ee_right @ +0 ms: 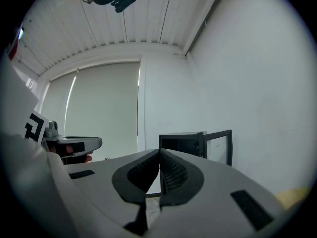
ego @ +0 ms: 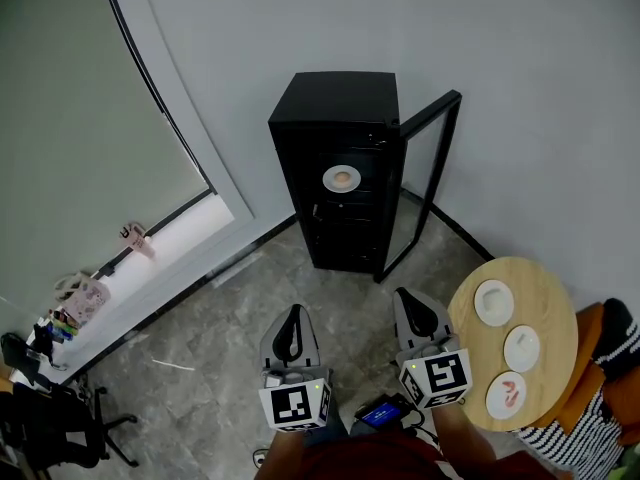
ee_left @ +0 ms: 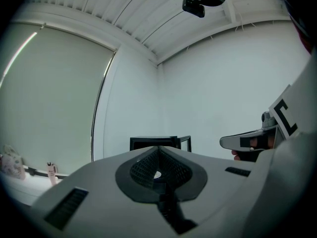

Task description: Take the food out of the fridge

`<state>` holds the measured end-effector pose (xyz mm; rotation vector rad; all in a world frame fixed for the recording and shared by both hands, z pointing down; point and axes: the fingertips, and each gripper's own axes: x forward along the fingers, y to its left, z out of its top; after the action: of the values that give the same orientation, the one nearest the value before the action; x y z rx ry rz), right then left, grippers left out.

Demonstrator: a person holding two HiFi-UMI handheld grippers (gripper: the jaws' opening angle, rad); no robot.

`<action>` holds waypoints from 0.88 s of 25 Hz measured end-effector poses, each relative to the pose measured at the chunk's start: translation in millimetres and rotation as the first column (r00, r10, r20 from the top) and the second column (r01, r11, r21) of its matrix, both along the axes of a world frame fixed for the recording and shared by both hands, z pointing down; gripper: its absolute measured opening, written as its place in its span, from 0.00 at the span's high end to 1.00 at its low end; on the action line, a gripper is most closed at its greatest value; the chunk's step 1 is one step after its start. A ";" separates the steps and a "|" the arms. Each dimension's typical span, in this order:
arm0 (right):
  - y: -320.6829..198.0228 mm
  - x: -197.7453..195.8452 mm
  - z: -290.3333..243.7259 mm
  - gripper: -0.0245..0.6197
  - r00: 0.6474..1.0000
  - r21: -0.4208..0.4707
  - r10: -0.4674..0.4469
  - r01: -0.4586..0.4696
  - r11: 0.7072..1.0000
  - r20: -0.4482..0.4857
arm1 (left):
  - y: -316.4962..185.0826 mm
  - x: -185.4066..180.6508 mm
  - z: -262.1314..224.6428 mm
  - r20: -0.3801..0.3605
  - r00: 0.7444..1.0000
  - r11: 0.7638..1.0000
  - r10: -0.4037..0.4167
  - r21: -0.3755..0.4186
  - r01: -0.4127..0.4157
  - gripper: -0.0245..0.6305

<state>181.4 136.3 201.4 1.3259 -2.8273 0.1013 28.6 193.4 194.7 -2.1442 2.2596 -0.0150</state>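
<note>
A black fridge (ego: pixel 335 168) stands against the far wall with its glass door (ego: pixel 430 178) swung open to the right. On an upper shelf inside sits a white plate of food (ego: pixel 341 179). My left gripper (ego: pixel 293 313) and right gripper (ego: pixel 405 296) are side by side over the floor, well short of the fridge and pointing level toward it. Both are shut with nothing between the jaws. In the left gripper view the shut left gripper (ee_left: pixel 158 148) lines up with the fridge (ee_left: pixel 159 141). In the right gripper view the right gripper (ee_right: pixel 159 151) has the fridge (ee_right: pixel 181 142) just to its right.
A round wooden table (ego: pixel 555 313) at my right carries three white plates, one with red food (ego: pixel 507 393). A person in a striped sleeve (ego: pixel 585 433) sits beyond it. A black office chair (ego: pixel 50 423) and a cluttered window sill (ego: pixel 85 298) are at the left.
</note>
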 end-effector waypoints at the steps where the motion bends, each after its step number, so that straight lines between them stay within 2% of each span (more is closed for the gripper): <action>1: -2.9 -2.4 0.2 0.93 1.000 0.004 0.001 -0.001 1.000 -0.002 | -4.3 -1.6 0.6 0.000 1.000 1.000 0.005 0.001 -0.005 0.94; 10: -33.8 -37.4 -1.2 0.93 0.999 0.007 0.040 -0.040 0.999 -0.020 | -42.8 -33.0 -0.6 -0.004 0.999 0.998 0.053 0.012 -0.053 0.94; 22: -73.5 -115.9 -11.5 0.93 0.995 0.016 0.086 -0.085 0.996 -0.054 | -90.6 -111.7 -3.0 -0.036 0.994 0.995 0.103 0.014 -0.102 0.94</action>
<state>65.5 62.7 189.9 1.4304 -2.7320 0.0460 -83.1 102.8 191.7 -2.2691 2.1589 0.0404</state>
